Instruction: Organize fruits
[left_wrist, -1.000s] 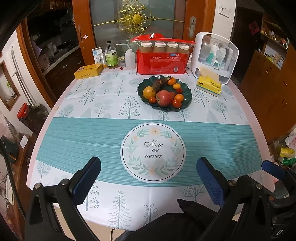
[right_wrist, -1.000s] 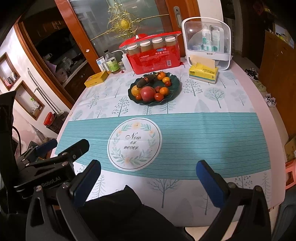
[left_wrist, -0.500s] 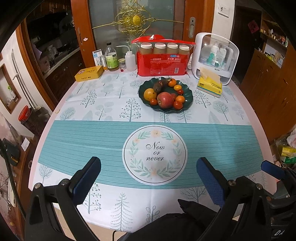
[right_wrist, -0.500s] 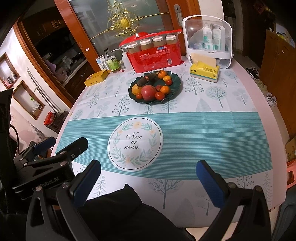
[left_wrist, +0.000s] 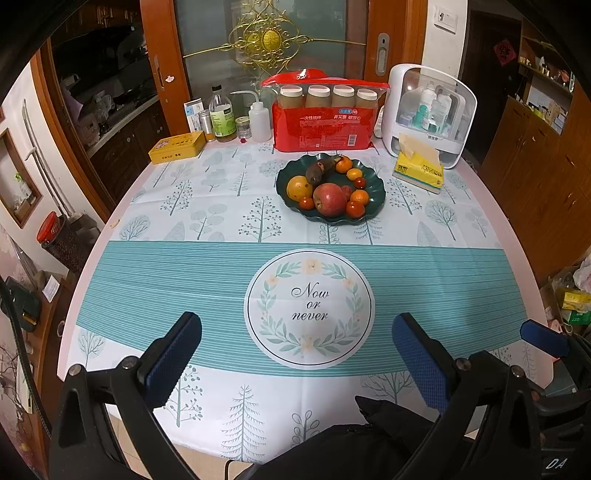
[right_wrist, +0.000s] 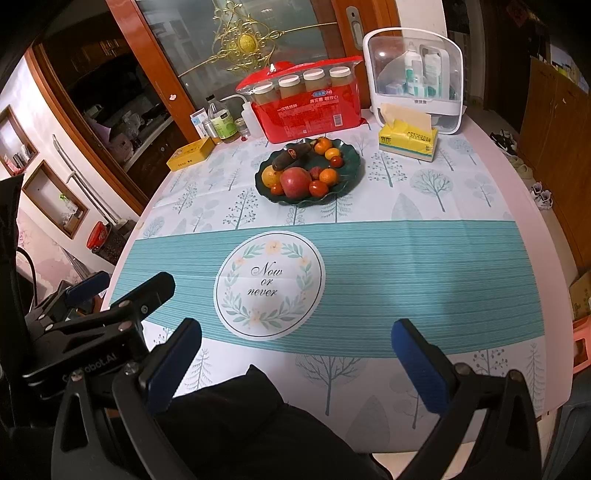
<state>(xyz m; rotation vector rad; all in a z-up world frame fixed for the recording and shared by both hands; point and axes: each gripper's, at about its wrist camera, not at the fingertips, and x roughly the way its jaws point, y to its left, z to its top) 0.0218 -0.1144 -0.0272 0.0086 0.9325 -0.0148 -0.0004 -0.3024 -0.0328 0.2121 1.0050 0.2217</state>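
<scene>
The right gripper (right_wrist: 295, 354) has its jaws wide apart over the bench (right_wrist: 517, 206); the green fruit plate (right_wrist: 351, 162) stands far ahead.

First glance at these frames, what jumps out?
The dark green scalloped plate heaped with fruit, a big red apple at its near edge, sits past the middle of the table. Behind it a bright red plastic pack of capped jars stands against the far edge. Nearer, the white round "Now or never" emblem marks the teal striped band; the left gripper and right gripper hang open over the near edge.
</scene>
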